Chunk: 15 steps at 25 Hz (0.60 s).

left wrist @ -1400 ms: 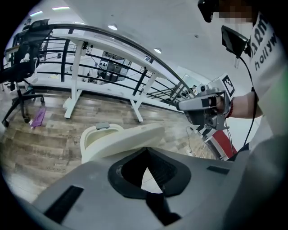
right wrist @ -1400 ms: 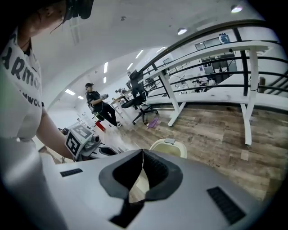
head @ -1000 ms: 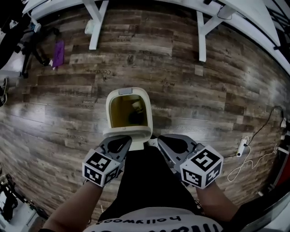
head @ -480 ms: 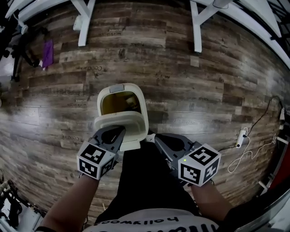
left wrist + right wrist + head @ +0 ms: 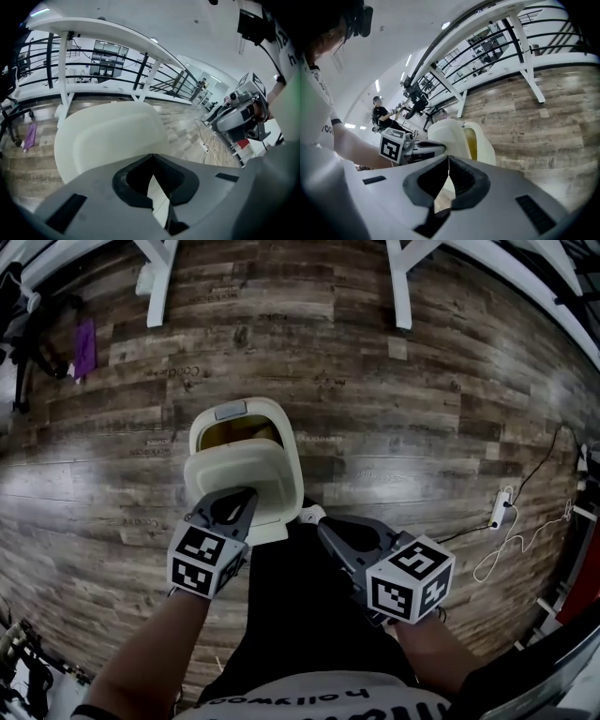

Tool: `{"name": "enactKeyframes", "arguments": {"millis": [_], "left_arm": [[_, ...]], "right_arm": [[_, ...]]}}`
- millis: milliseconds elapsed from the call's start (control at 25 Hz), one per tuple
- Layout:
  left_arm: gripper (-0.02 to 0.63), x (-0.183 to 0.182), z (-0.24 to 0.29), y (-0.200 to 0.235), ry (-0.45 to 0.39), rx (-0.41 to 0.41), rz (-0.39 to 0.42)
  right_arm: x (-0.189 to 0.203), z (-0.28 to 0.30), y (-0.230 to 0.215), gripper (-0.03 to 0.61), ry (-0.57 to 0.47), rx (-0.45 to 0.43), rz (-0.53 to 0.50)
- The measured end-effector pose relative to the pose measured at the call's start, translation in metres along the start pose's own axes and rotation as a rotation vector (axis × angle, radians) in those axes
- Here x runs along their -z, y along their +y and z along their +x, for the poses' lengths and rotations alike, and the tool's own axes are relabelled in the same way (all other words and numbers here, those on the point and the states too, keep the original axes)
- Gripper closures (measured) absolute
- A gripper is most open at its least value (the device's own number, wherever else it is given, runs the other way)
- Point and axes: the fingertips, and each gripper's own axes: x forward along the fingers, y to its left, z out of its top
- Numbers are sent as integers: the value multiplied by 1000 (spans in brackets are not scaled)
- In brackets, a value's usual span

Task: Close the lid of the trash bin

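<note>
The cream trash bin (image 5: pixel 292 460) is standing on the wooden floor (image 5: pixel 422 427), just in front of the person's black trousers (image 5: pixel 300 615) and well short of the white legs (image 5: pixel 398 287) at the floor's far edge. Its lid (image 5: pixel 239 472) is sitting tilted over the opening, leaving only a yellowish strip of the inside showing at the far rim. The left gripper (image 5: pixel 246 495) is sitting at the lid's near part with its fingers clenched together on nothing. It seems to be touching the lid, though contact is hard to confirm. The right gripper (image 5: pixel 315 519) is hovering just beside the bin's near right corner, fingers likewise closed and empty. A power strip (image 5: pixel 500 535) is lying well apart to the right.
</note>
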Motion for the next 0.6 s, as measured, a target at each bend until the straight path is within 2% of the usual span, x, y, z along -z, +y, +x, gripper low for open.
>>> {"name": "enactKeyframes", "arguments": {"millis": [280,480,600], "left_arm": [[607,20,13,18,74,-9,9],[607,23,24,21,138,34,87],[607,22,31,29,161,22,88]], "right_arm": [[9,2,0,569,2,3,26],[13,7,-4,569,10,-2,46],[15,9,-7,569,13,0,58]]}}
